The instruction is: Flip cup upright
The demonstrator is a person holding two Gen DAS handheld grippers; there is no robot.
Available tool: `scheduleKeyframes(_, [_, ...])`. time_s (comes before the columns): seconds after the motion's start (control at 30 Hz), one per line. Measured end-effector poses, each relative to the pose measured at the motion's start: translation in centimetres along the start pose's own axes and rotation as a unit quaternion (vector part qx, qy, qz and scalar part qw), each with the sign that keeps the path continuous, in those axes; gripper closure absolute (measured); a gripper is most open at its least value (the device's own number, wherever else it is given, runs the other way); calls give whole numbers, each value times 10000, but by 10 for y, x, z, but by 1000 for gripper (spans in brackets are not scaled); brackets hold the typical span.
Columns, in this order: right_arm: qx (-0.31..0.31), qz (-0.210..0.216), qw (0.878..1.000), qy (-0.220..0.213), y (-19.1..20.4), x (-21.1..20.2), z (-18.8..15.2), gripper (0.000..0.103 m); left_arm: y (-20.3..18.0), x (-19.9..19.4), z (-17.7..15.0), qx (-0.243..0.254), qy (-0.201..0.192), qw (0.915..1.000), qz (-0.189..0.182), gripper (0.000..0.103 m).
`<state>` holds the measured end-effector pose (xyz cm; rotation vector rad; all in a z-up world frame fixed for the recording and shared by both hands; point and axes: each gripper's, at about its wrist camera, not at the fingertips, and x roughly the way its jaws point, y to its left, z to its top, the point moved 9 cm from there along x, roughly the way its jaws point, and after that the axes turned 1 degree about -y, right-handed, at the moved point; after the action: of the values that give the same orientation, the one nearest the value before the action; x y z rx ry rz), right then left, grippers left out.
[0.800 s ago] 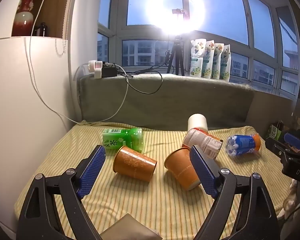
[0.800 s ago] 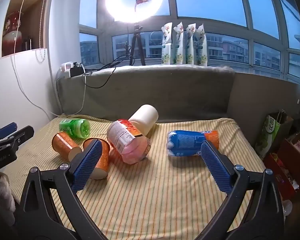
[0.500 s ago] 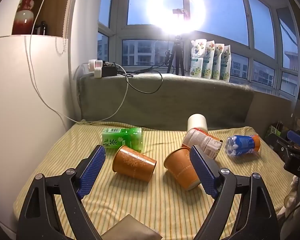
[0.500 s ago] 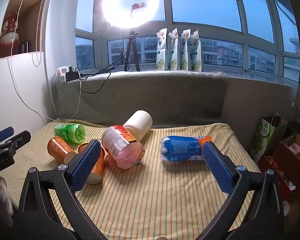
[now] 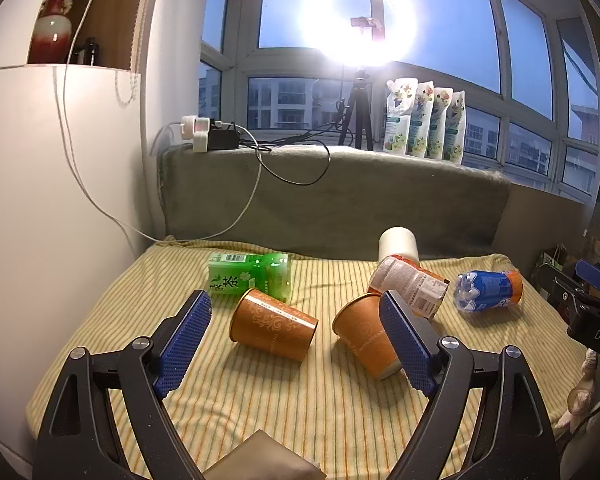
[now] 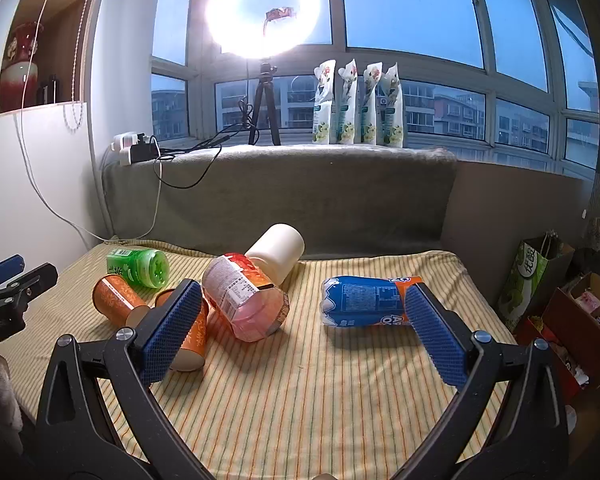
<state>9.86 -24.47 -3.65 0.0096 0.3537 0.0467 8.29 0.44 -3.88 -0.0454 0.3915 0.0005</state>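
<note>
Several cups lie on their sides on the striped cloth (image 5: 284, 408). An orange paper cup (image 5: 274, 330) lies mid-left and a second orange cup (image 5: 364, 334) lies to its right, partly behind my right finger pad. A green cup (image 5: 250, 276), a pink-and-white cup (image 5: 408, 286), a white cup (image 5: 397, 242) and a blue-orange cup (image 5: 488, 290) lie further back. My left gripper (image 5: 296, 346) is open and empty, short of the orange cups. My right gripper (image 6: 300, 336) is open and empty, in front of the pink cup (image 6: 246, 304) and blue cup (image 6: 366, 300).
A grey padded ledge (image 5: 340, 196) backs the surface, with a power strip (image 5: 206, 138), cables, a ring light tripod (image 5: 358, 116) and pouches (image 5: 424, 124) on top. A white cabinet (image 5: 56, 200) stands left. Bags and boxes (image 6: 556, 304) sit off the right edge.
My right gripper has drawn back and shifted slightly, so the cups sit a little further off in its view. The left view has barely changed.
</note>
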Motion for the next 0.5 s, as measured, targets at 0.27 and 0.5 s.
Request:
scheduleKeyframes(0.27, [-27,-5,10000,2,2,1,1,0,4,-1,-2,-30,-4,10000,-6,17])
scheduleKeyframes(0.5, [-31,-3,10000,2,2,1,2,0,3,0,-2,-24,-7,10000,-6,17])
